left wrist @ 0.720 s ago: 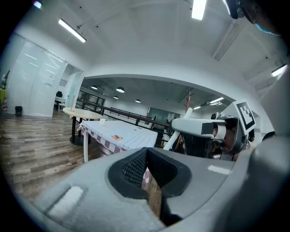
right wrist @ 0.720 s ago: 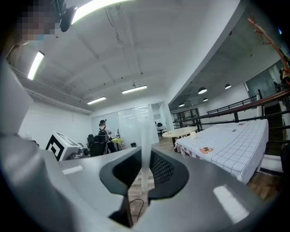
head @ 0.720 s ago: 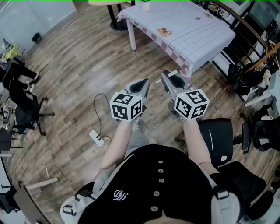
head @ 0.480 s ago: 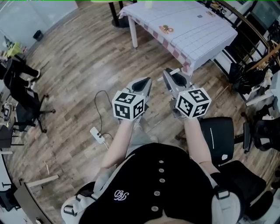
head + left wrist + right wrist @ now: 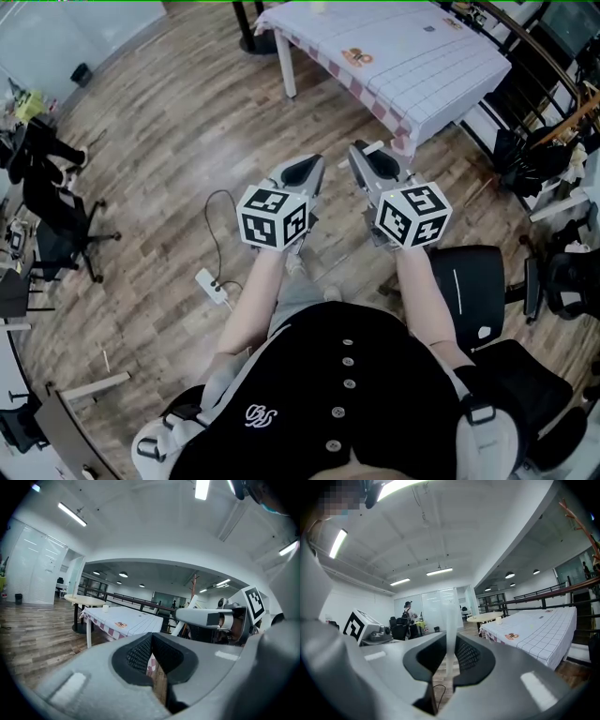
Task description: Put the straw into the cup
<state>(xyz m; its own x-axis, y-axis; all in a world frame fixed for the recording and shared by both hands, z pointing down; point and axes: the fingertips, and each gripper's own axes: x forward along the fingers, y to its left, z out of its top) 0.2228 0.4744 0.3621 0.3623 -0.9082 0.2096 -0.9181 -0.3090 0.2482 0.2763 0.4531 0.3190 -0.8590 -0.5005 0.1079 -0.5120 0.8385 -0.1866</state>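
Head view, straw mostly hidden in clamped right gripper, left gripper closed empty, cup tiny on table.

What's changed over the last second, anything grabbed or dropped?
Nothing grabbed or dropped. The white-clothed table has slid slightly toward the head view's top edge, and both grippers sit a touch higher there. The right gripper stays shut on the translucent white straw; the left gripper stays shut and empty.

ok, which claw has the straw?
The right claw: it is shut on the white straw, which stands upright in it. The left claw is shut with nothing in it.
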